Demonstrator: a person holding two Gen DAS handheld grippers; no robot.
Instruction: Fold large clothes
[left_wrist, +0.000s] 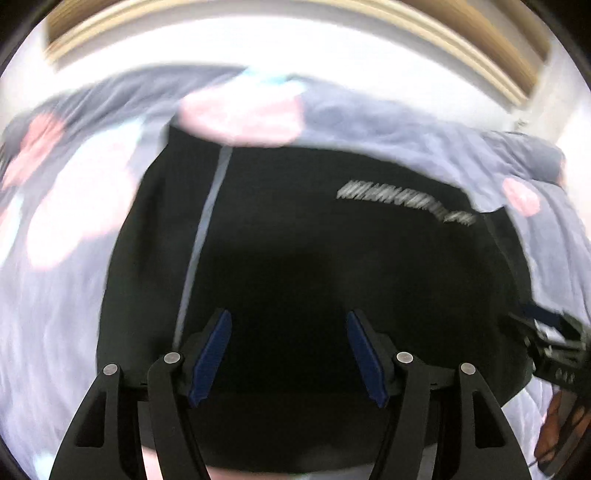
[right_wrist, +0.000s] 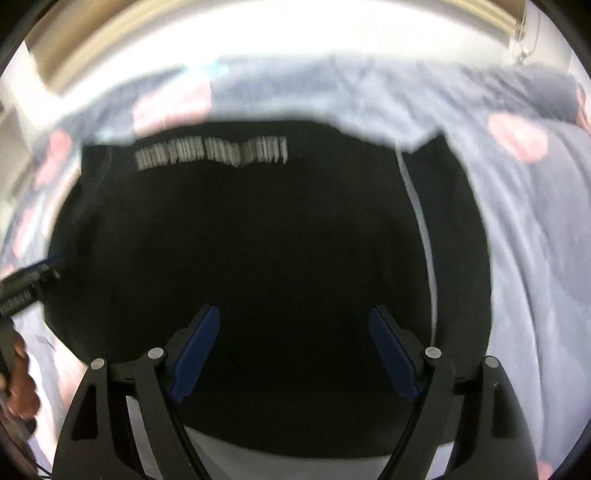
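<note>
Count: one black garment (left_wrist: 314, 258), one grey bedspread (left_wrist: 406, 136), two grippers, left (left_wrist: 289, 354), right (right_wrist: 294, 350).

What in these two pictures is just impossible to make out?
- Pale lettering on the black garment: motion blur in both wrist views makes it unreadable.
- Garment's near edge: hidden behind the gripper frames, both views.
- Right gripper in the left view: cut off by the picture's edge.
</note>
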